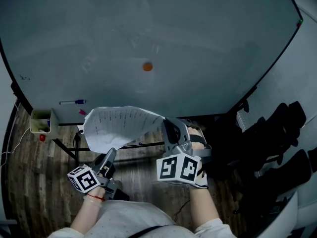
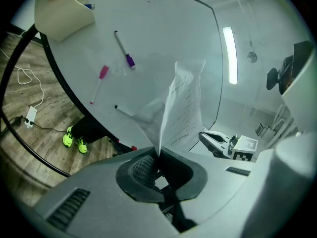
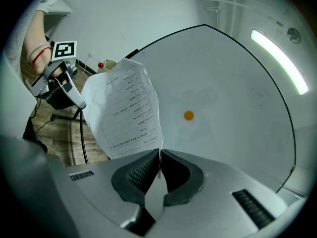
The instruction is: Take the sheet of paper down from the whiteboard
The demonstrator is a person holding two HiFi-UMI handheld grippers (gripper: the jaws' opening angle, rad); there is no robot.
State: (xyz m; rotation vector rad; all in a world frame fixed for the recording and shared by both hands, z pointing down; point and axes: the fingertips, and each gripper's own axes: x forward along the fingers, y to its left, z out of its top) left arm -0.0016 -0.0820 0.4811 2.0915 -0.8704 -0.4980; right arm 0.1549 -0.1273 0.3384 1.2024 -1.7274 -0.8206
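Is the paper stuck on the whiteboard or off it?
Off. The sheet of paper bows free in front of the whiteboard, held by the left gripper and right gripper, each shut on an edge.

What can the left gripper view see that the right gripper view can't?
Only the left gripper view shows the bright green shoes on the floor under the board, and the right gripper seen from outside. Only the right gripper view shows the orange magnet on the board, and the left gripper from outside. Both show the whiteboard, a long ceiling light and the sheet of paper, which each gripper pinches in its closed jaws.
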